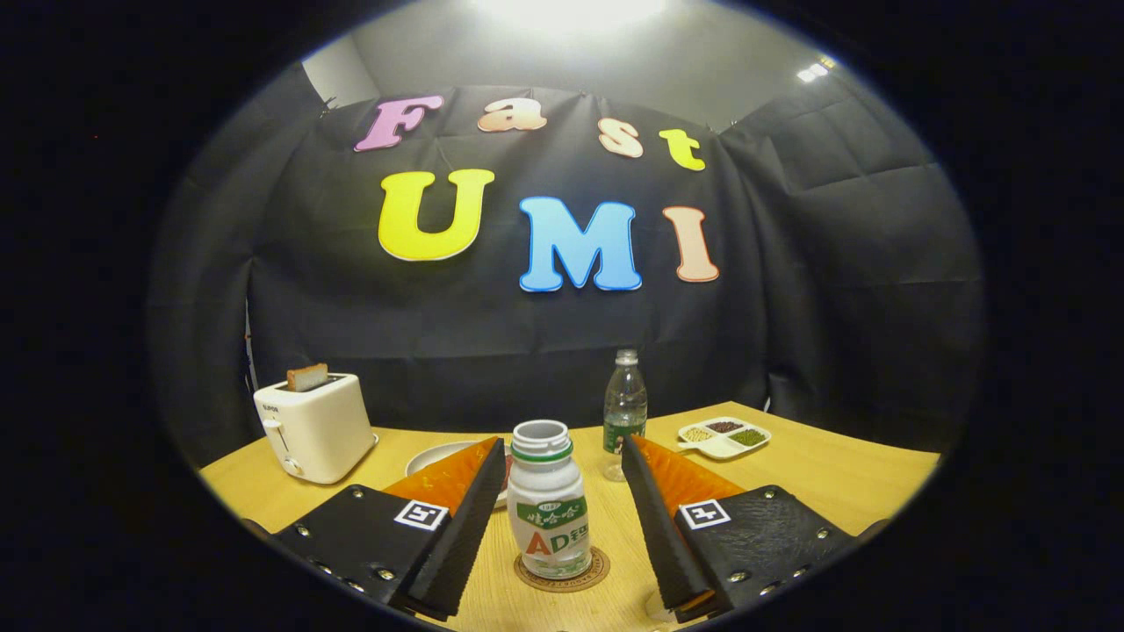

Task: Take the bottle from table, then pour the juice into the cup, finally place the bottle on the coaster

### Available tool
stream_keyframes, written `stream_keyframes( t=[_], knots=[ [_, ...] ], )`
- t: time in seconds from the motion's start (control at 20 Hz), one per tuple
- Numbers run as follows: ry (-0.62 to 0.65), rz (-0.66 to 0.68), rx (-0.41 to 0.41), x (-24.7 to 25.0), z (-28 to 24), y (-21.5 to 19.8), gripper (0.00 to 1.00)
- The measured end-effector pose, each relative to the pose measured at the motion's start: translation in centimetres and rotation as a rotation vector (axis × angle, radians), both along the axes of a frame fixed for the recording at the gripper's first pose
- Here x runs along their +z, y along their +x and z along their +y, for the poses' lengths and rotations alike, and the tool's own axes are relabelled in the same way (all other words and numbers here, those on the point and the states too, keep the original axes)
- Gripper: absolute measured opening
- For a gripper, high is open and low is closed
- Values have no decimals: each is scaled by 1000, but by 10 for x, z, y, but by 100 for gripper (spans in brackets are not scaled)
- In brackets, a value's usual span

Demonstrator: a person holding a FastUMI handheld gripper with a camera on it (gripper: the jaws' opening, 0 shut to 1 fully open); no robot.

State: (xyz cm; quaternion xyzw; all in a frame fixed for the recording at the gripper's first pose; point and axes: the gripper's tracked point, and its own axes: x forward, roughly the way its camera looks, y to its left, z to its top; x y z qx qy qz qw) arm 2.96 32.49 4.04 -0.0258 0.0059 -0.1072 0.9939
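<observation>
Beyond the left finger, well off to that side, sits a white toaster [314, 427] w/ a slice of toast [306, 377] poking out the top; not part of this job. Just past that finger's tip, a white plate [428, 456] peeks out, mostly hidden. Between the fingers stands the open yogurt-drink bottle [549, 502], cap off, upright on the round cork coaster [563, 572], so the final placing looks done or nearly so. Gripper [563, 461] is spread wide, both fingers clear of the bottle w/ gaps either side, prob. a release stance. Beyond the right finger's tip a capped clear water bottle [624, 409] stands, and further right a white divided dish [725, 435] holds beans/grains in its compartments. Cup: can't make one out for sure.
</observation>
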Motion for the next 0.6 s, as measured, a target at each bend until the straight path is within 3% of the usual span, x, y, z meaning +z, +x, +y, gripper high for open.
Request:
stream_keyframes(
  t=[0.6],
  knots=[
    [45, -169, -32, 96, -36, -70, 80]
  ],
)
